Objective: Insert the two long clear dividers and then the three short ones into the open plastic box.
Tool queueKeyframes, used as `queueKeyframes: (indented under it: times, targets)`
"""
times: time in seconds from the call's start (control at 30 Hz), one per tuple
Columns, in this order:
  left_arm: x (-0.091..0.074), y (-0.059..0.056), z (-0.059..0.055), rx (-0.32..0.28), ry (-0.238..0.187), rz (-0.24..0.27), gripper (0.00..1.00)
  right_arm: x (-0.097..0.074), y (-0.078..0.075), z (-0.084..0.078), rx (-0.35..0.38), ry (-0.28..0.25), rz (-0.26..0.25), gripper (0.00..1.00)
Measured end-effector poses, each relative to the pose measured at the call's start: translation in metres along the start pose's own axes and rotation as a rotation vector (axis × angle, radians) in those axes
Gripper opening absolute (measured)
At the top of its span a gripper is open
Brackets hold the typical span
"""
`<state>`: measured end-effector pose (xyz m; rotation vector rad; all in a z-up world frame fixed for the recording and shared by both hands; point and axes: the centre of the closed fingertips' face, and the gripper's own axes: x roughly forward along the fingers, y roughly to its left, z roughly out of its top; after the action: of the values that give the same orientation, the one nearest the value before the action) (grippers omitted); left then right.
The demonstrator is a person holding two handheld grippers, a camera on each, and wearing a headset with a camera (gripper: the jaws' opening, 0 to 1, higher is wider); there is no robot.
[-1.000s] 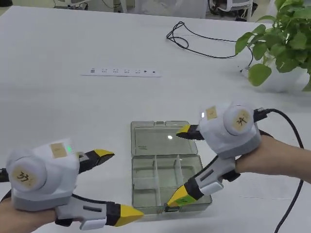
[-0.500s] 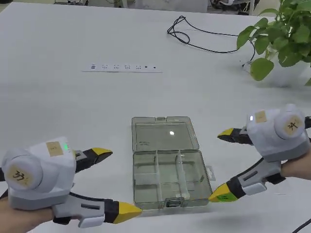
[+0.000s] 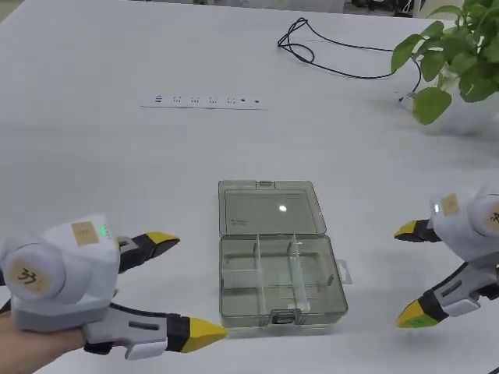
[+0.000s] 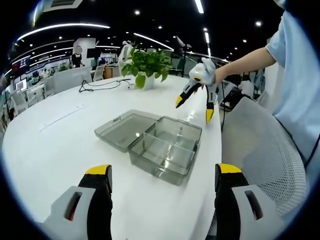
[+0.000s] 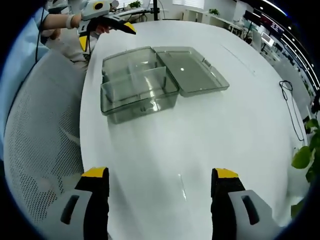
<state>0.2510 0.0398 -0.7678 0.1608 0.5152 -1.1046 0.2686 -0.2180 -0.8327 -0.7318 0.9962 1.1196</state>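
You drew your right gripper (image 3: 409,274) well clear to the right of the plastic box (image 3: 223,274), jaws spread and empty. Your left gripper (image 3: 185,285) hung spread to its left, apparently because the dividers (image 3: 295,261) already stood inside.

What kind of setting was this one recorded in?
Probably an open-plan office: a large white table with a power strip and a potted plant, a mesh office chair, and ceiling strip lights.

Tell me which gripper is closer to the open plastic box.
The left gripper: in the head view its lower finger ends just off the box's front-left corner, while the right gripper stands well clear of its right side.
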Motion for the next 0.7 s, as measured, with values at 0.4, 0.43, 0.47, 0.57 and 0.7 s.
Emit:
queueKeyframes:
  times: [0.4, 0.43, 0.47, 0.57, 0.7]
  targets:
    - [-0.005, -0.002, -0.001, -0.012, 0.002, 0.012, 0.86, 0.007, 0.002, -0.02, -0.131, 0.136, 0.075, 0.44]
    - [-0.005, -0.002, -0.001, -0.013, 0.002, 0.014, 0.86, 0.007, 0.001, -0.02, -0.136, 0.145, 0.075, 0.43]
    - [-0.006, -0.002, -0.002, -0.014, 0.002, 0.015, 0.86, 0.007, 0.001, -0.021, -0.14, 0.152, 0.077, 0.43]
    - [-0.007, -0.001, -0.003, -0.017, 0.001, 0.019, 0.86, 0.005, 0.001, -0.025, -0.223, 0.201, 0.073, 0.41]
    - [-0.007, -0.001, -0.006, -0.02, 0.006, 0.021, 0.86, 0.006, 0.003, -0.026, -0.257, 0.211, 0.064, 0.4]
